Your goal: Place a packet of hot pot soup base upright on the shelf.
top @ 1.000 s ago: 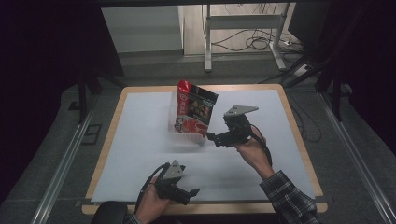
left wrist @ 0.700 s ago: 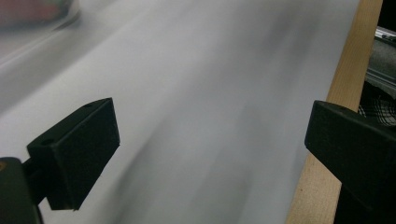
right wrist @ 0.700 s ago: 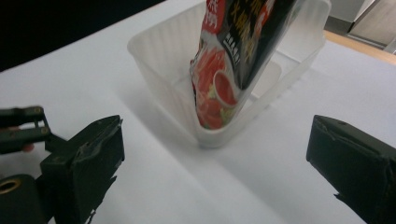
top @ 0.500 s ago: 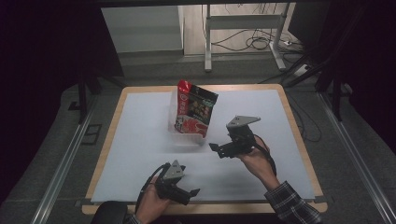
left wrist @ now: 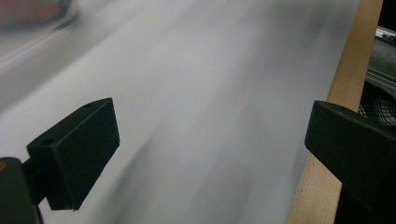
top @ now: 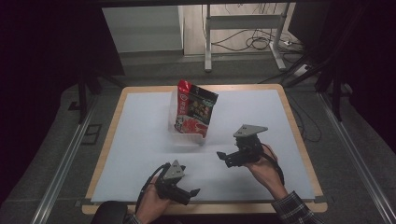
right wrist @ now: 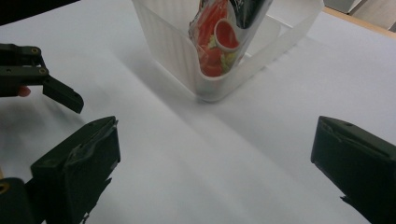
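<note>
Right hand-held gripper (top: 227, 157) drawn back from snack pouch (top: 195, 108), both agape, label seemingly unreadable

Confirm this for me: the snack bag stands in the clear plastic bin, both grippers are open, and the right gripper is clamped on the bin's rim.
One part is wrong. The right gripper is not on the clear plastic bin; the right gripper view shows its open jaws apart from it, over bare table. The snack bag does stand in the bin, and the left gripper is open too.

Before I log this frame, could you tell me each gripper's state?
Left gripper: open, holding nothing.
Right gripper: open, holding nothing.
</note>
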The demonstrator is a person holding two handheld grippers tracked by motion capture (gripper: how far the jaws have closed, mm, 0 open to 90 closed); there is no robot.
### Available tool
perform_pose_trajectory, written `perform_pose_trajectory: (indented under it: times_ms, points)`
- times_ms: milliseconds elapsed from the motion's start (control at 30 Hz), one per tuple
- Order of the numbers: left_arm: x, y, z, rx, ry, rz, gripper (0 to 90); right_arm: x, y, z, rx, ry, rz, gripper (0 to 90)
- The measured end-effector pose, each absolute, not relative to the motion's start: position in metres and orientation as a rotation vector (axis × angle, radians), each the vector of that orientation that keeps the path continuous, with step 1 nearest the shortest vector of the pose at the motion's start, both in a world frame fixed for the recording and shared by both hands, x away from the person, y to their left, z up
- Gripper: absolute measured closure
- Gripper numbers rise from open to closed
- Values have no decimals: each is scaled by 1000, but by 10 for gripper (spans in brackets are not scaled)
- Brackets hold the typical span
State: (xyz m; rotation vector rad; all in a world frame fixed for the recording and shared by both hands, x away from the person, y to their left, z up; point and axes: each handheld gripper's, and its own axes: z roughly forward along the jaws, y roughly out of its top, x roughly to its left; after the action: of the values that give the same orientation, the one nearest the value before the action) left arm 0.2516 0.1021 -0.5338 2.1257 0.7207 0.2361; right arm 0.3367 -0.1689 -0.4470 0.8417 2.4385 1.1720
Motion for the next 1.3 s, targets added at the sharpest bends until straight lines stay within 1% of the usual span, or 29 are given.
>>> perform_pose_trajectory:
  times_ms: [500,1300]
  points:
    - [251,101,-534,2129,728,247,25,318,-195,-447,856,2397,1143,0]
    - [251,101,-534,2137,721,251,25,292,-236,-463,924,2349,1122,0]
